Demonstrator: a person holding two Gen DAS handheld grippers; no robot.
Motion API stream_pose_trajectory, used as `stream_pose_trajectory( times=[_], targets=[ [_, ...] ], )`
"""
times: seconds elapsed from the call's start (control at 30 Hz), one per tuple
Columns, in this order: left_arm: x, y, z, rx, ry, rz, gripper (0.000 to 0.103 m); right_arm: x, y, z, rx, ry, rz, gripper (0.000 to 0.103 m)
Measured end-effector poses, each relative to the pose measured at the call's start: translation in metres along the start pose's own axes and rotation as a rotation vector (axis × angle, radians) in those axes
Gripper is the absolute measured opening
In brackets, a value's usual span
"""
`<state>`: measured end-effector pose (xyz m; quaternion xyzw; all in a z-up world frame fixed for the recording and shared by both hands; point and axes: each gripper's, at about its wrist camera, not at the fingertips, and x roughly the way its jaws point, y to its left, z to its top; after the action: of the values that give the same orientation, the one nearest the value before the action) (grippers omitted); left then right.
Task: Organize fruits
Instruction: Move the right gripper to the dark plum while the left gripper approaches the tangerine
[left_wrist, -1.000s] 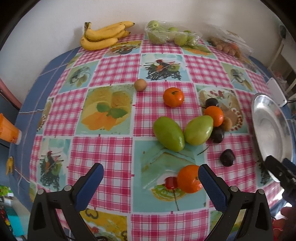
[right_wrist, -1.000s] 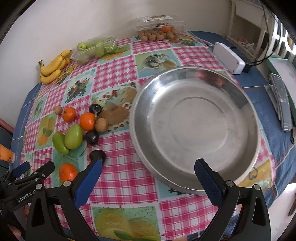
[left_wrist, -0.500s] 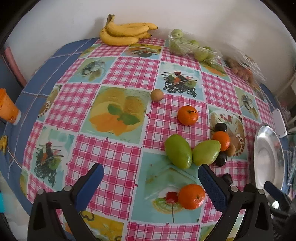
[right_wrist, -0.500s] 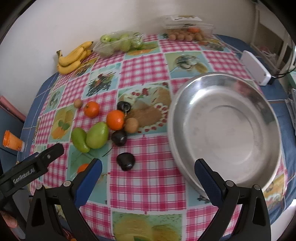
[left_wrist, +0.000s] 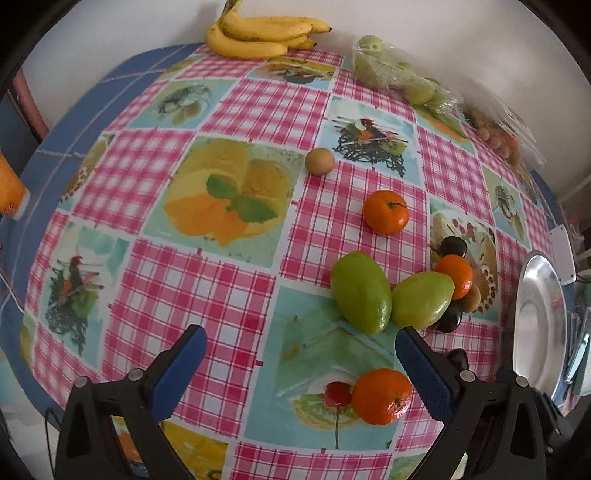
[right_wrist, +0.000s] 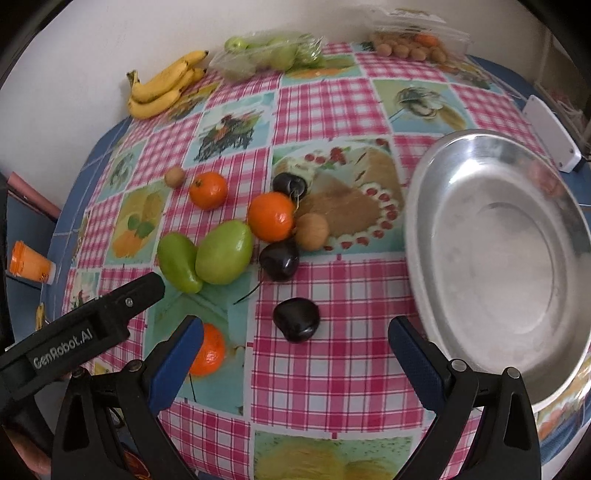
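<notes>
1. White wall backed the far side of the table (right_wrist: 332, 373), whose pink checked cloth ran out to a blue border and a drop at the left and near edges.
2. Over the last second both cameras had swung left: the metal pan (right_wrist: 417, 206), which had filled the right wrist view, now sat at its right, and the loose fruit had come to the centre. I judged that as a turn toward picking, with nothing yet in the pan.
3. Left gripper (left_wrist: 301, 354) hung spread wide and empty over the near part of the cloth, a near orange (left_wrist: 382, 396) just inside its right finger.
4. Right gripper (right_wrist: 295, 349) was likewise spread and empty, with a dark plum (right_wrist: 296, 319) lying between its fingers, apart from both.
5. Two green mangoes (right_wrist: 207, 258) lay touching, with another orange (right_wrist: 270, 216), a second plum (right_wrist: 279, 259) and a small brown fruit (right_wrist: 312, 231) crowded against them on the right.
6. Bananas (right_wrist: 162, 86) and bagged fruit (right_wrist: 269, 55) lined the far edge.
7. Open cloth lay between the lone plum and the pan rim, so a short carry right looked free; the left gripper's body, close on the left, was the likeliest thing to bump.
</notes>
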<state>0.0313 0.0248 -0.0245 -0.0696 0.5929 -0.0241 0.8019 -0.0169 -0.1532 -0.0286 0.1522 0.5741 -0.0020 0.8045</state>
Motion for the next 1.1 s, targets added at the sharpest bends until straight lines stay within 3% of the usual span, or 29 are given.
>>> stream_pose_trajectory(
  times=[0.3, 0.8, 0.93, 1.0, 1.1],
  targets=[
    [0.002, 0.003, 0.000, -0.031, 0.000, -0.046, 0.102, 0.012, 0.004, -0.002, -0.018, 0.030, -0.016, 0.099],
    [0.001, 0.003, 0.000, -0.033, -0.008, -0.056, 0.101, 0.022, 0.008, -0.002, -0.029, 0.041, 0.000, 0.098],
    [0.000, 0.001, -0.001, -0.020, -0.005, -0.067, 0.100, 0.023, 0.005, -0.002, -0.019, 0.052, -0.004, 0.077],
    [0.000, -0.001, -0.001, -0.012, 0.002, -0.080, 0.097, 0.024, 0.005, -0.002, -0.015, 0.051, -0.004, 0.074],
    [0.000, -0.004, -0.002, 0.000, 0.008, -0.087, 0.096, 0.022, 0.005, -0.003, -0.016, 0.049, -0.006, 0.056]
  ],
)
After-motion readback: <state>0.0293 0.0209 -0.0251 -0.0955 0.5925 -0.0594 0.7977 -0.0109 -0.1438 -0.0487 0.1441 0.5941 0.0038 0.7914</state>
